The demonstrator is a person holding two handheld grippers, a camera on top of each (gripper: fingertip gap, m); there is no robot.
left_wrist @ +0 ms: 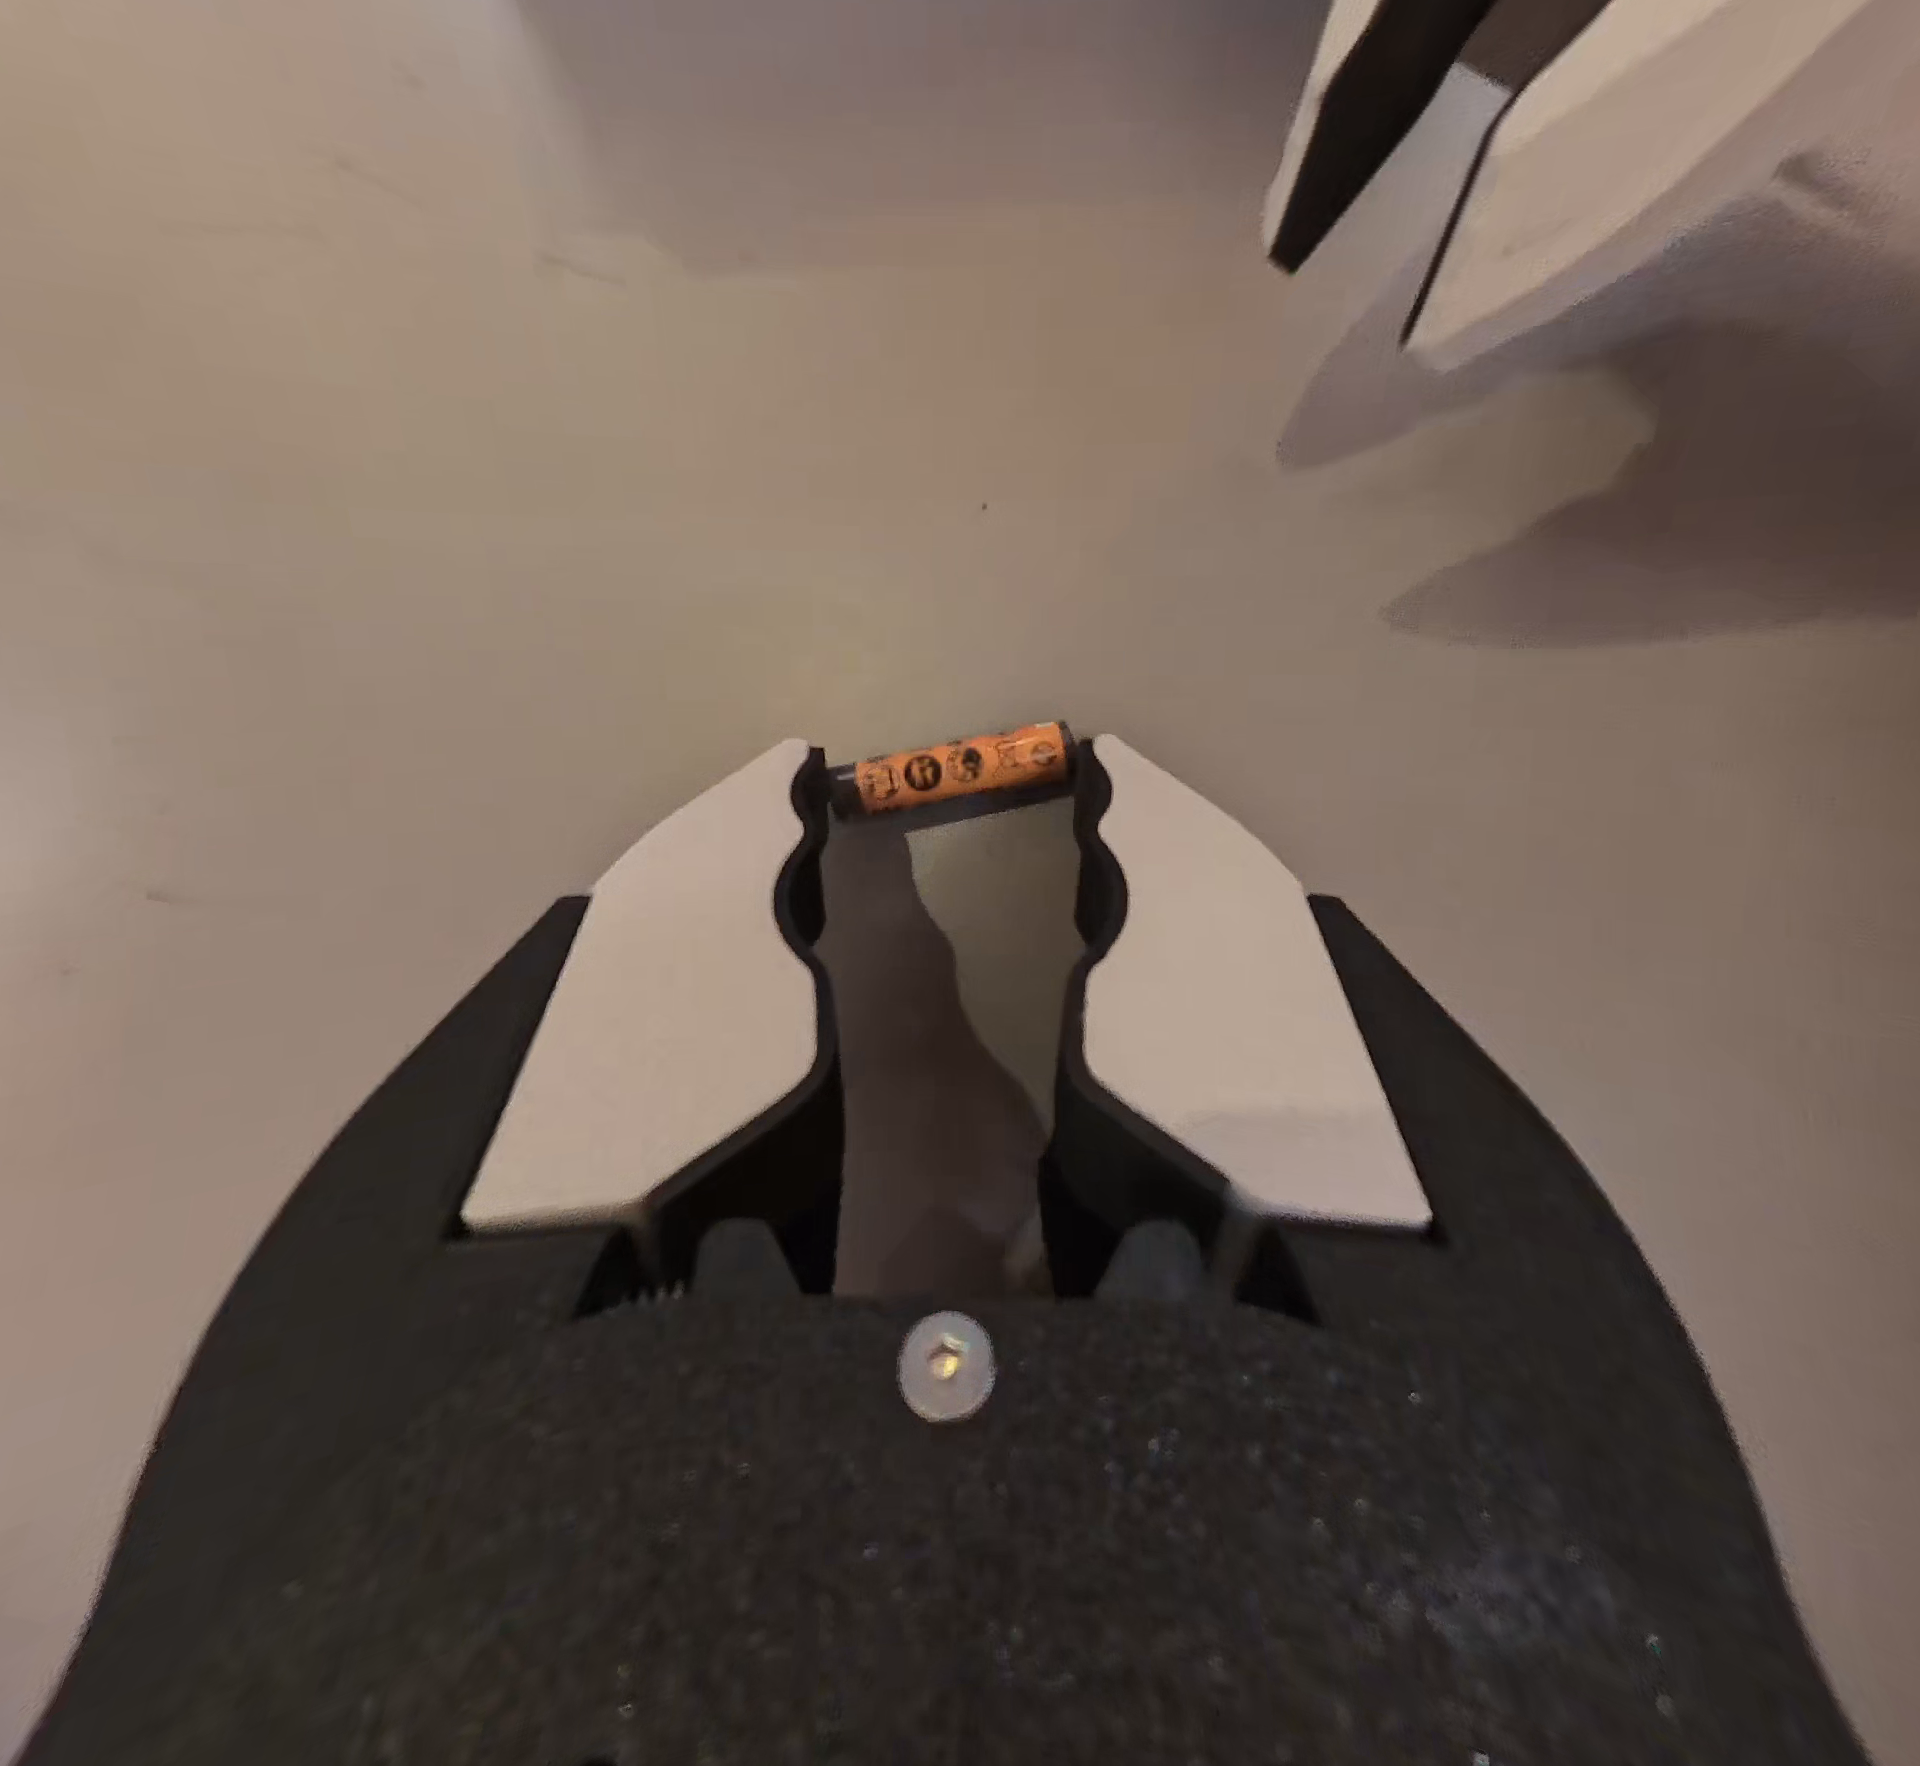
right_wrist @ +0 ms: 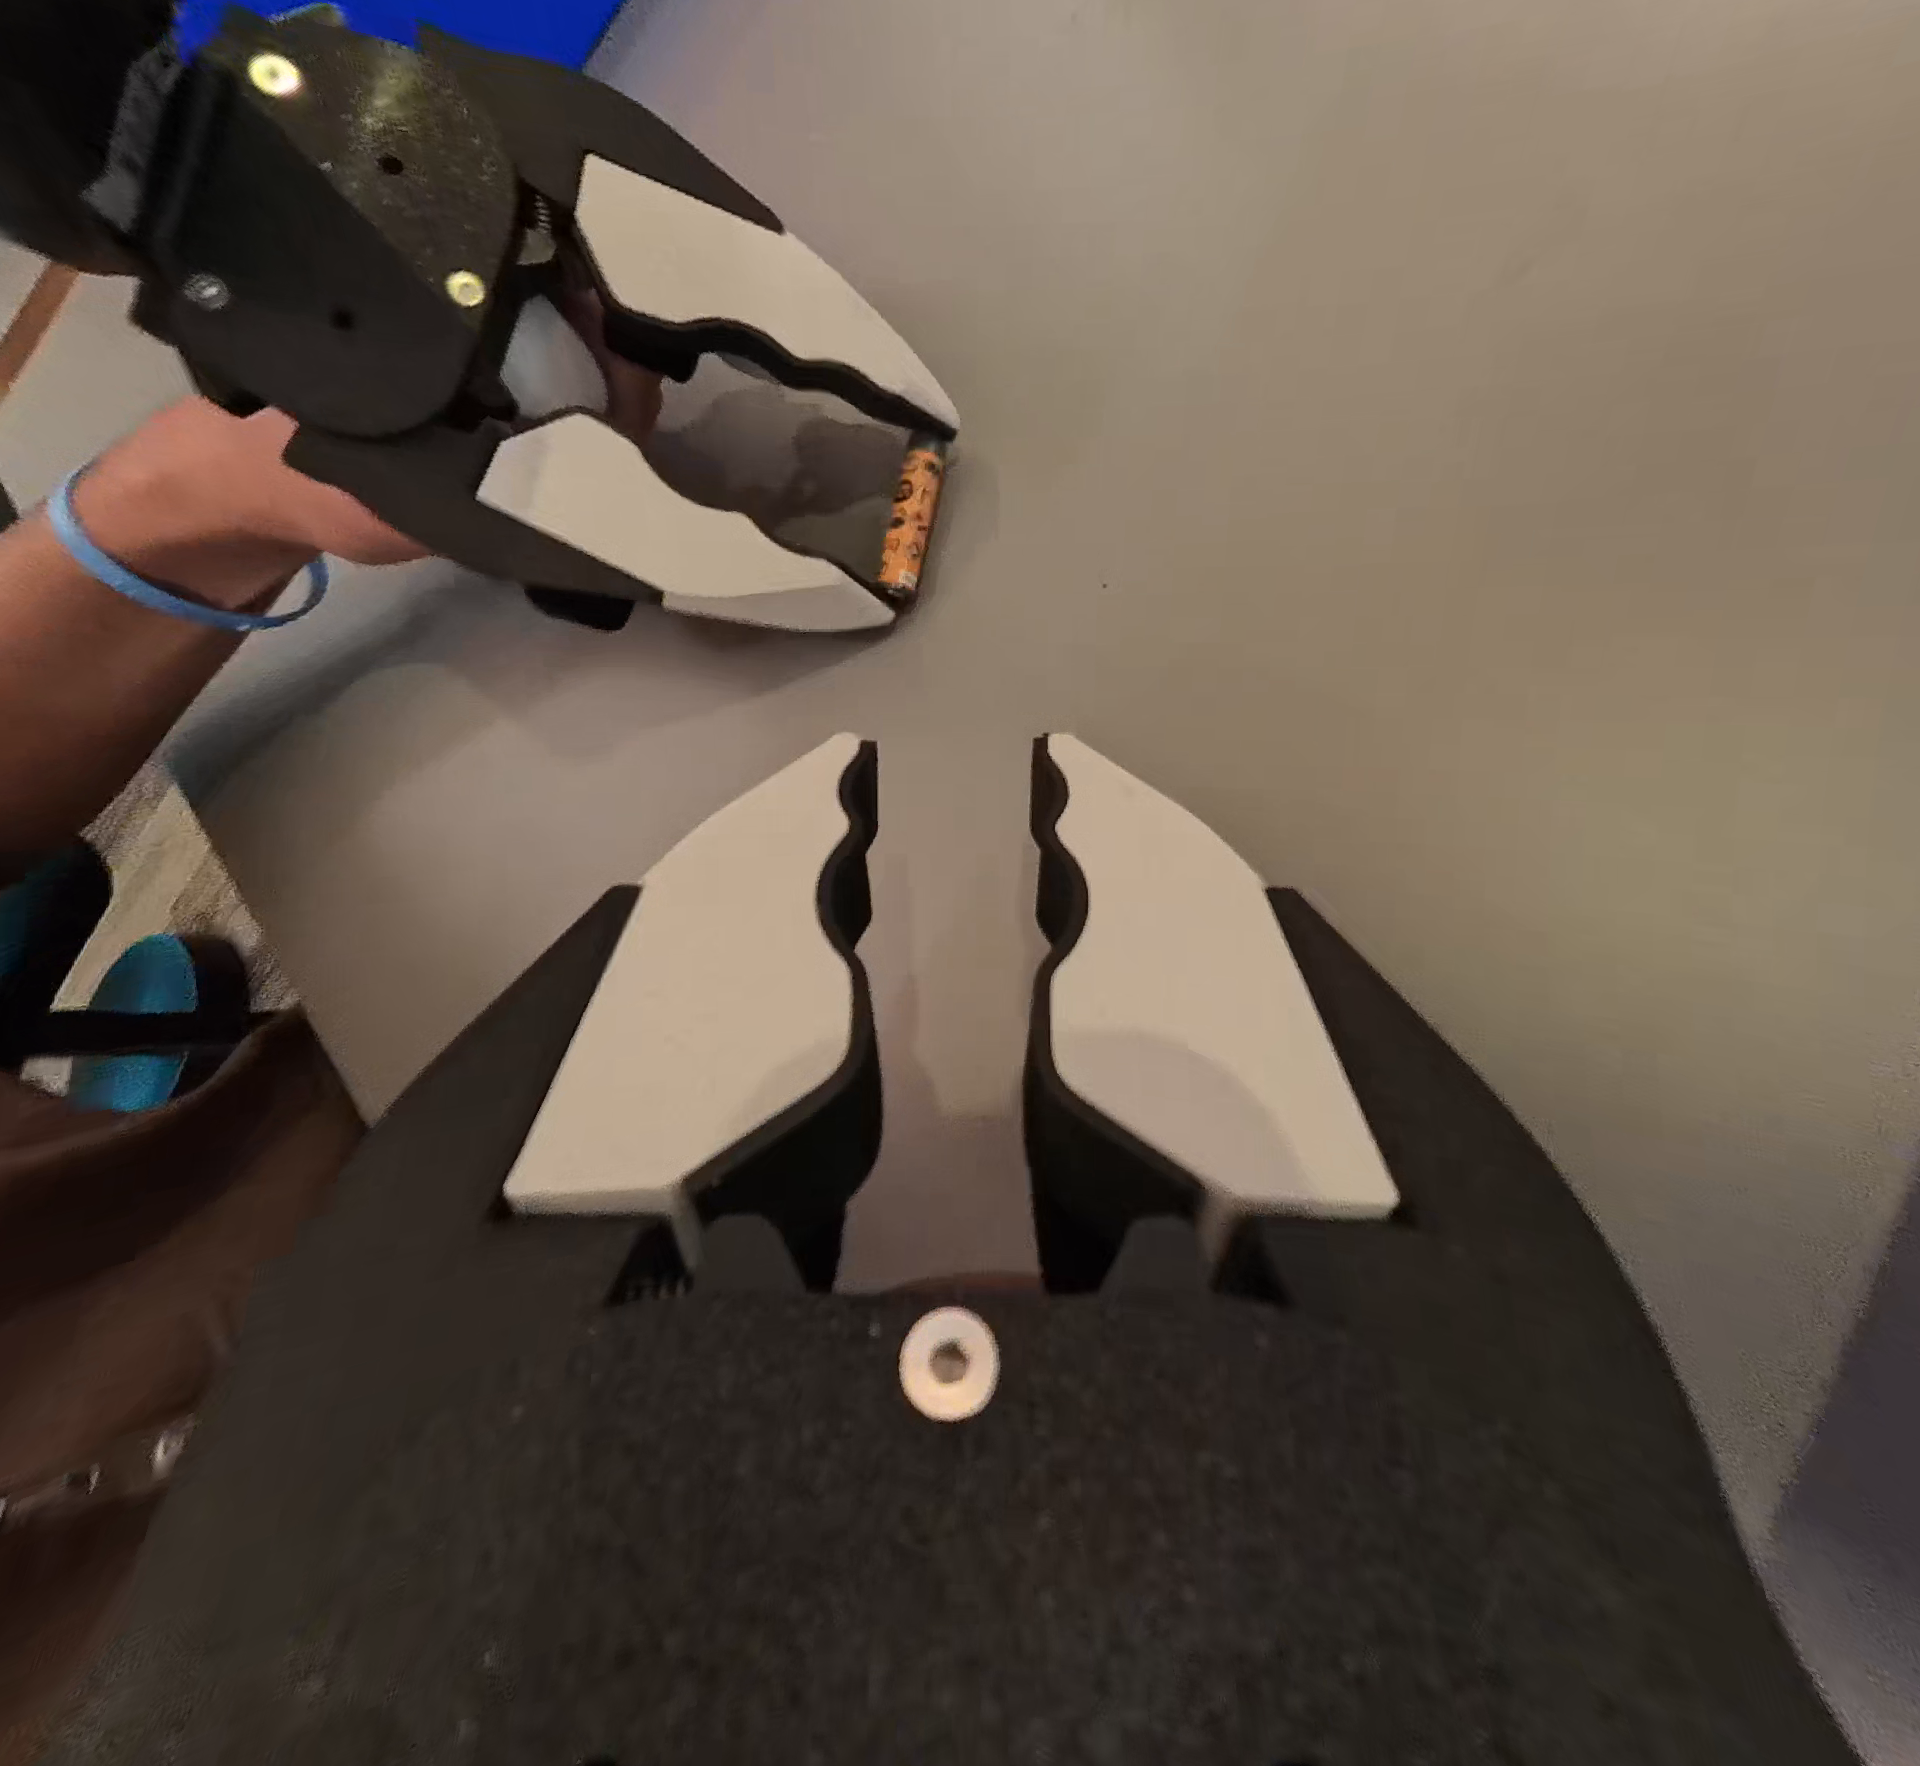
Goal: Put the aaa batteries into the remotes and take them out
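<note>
Nearest us, our left hand-held gripper (left_wrist: 951,771) pinches an orange AAA battery (left_wrist: 961,767) end to end between its fingertips, low against the grey table (left_wrist: 520,469). To its right, our right hand-held gripper (right_wrist: 954,750) hovers over bare table with its fingers parted and nothing between them. We see no remote in either view.

The bare table (right_wrist: 1455,366) lies open from twelve to three o'clock of the right gripper (right_wrist: 954,750). At ten o'clock the left gripper (right_wrist: 914,511), low on the surface with a battery (right_wrist: 912,516) across its tips, blocks passage.
</note>
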